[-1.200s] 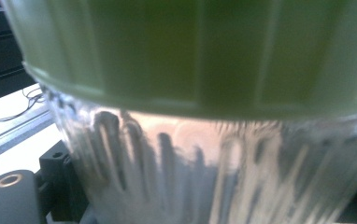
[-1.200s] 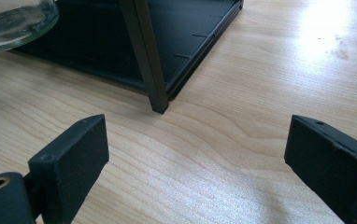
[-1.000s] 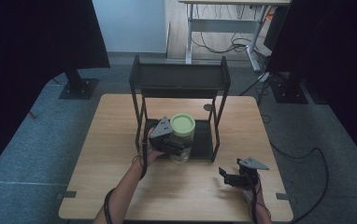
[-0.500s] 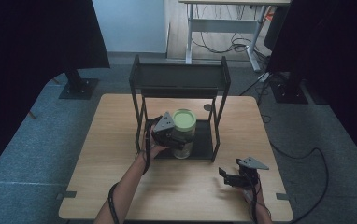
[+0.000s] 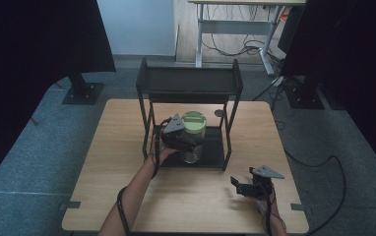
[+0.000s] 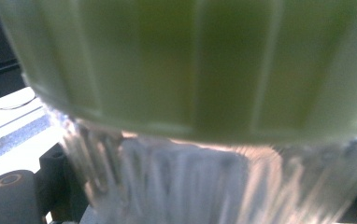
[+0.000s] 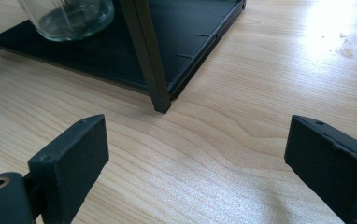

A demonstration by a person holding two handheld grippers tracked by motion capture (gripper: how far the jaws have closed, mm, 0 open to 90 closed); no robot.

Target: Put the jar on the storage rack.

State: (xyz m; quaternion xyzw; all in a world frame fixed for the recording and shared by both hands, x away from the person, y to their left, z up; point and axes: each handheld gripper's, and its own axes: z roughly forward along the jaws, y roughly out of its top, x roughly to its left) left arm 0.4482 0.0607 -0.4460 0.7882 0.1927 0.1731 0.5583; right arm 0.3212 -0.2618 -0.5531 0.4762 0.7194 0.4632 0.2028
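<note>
Near the middle of the high view, the left gripper (image 5: 178, 140) has its jaws clamped on a glass jar (image 5: 193, 147) with a green lid (image 5: 194, 121), held upright over the black bottom tray (image 5: 214, 150) of a two-tier rack (image 5: 188, 81) on the bench (image 5: 117, 147). At the lower right of that frame, the right gripper (image 5: 242, 187) hovers low over bare wood, well apart from the jar, its jaws spread wide with nothing between them.

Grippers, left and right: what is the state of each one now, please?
Left gripper: shut on the glass jar with the green lid.
Right gripper: open, holding nothing, above the wooden table.
</note>
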